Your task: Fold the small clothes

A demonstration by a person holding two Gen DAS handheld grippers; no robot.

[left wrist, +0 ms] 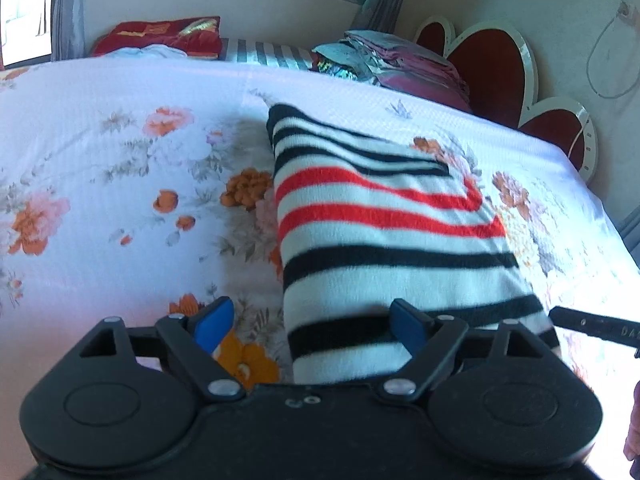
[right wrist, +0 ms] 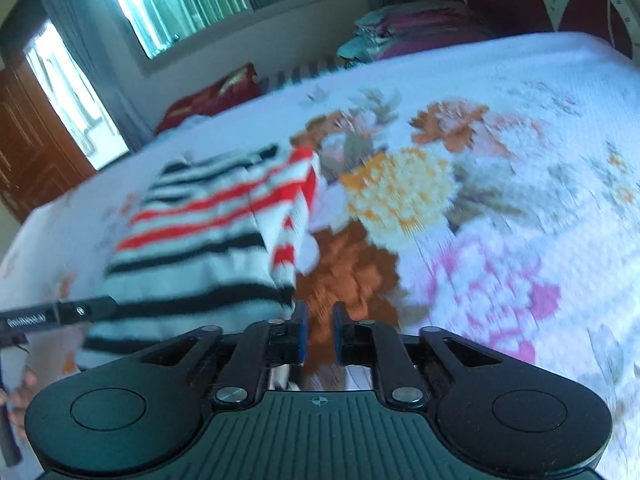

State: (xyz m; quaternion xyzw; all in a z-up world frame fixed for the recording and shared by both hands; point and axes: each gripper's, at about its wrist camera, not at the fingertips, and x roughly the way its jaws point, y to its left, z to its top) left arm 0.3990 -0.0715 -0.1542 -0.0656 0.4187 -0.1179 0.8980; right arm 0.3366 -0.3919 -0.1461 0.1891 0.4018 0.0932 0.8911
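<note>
A small knit garment [left wrist: 384, 240] with black, white and red stripes lies folded into a long rectangle on the floral bedspread [left wrist: 120, 168]. My left gripper [left wrist: 312, 326] is wide open at its near end, the right blue pad [left wrist: 408, 326] over the cloth, the left pad [left wrist: 212, 326] over the bedspread. In the right wrist view the garment [right wrist: 200, 240] lies left of my right gripper [right wrist: 318, 332], whose jaws stand a narrow gap apart and hold nothing, just off the garment's near right corner. That view is motion-blurred.
The bed carries a red pillow [left wrist: 160, 36] and a pile of folded bedding [left wrist: 384, 60] at the far edge. A red and white scalloped headboard [left wrist: 492, 68] stands at the right. A window and curtains are behind; a wooden door [right wrist: 32, 144] is at the left.
</note>
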